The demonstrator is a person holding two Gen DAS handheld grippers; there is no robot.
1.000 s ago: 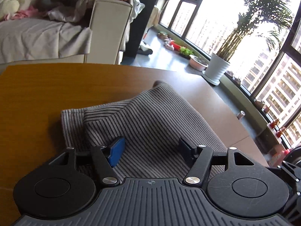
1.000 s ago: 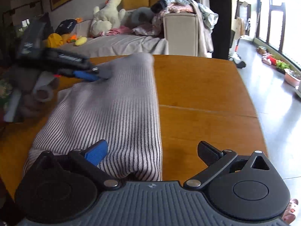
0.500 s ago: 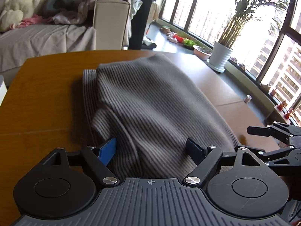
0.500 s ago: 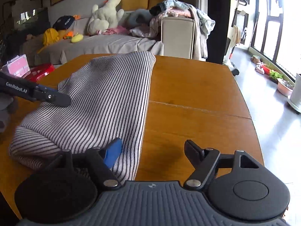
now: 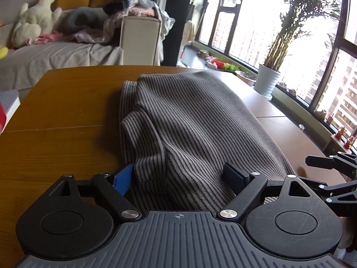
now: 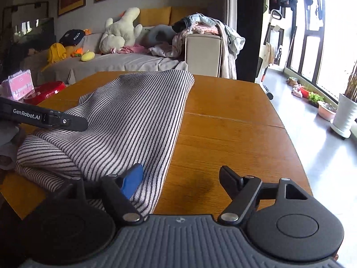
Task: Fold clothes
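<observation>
The grey knitted garment with thin dark stripes [image 5: 191,120] lies on the brown wooden desk [image 5: 67,102] as a long doubled strip, one layer lapped over another with a rumpled ridge down its near half, so it appears partly folded but not yet flat or compact. It stretches away lengthwise from both tools, which suits working it from the near end. The left tool [image 5: 181,176] hangs low over that near end, jaws spread wide, with cloth bulging up between them but not pinched. The right tool [image 6: 181,179] sits level just past the garment's right edge, also wide apart and gripping nothing: its blue finger [image 6: 131,182] rests over the striped hem, its black finger over bare desk.
</observation>
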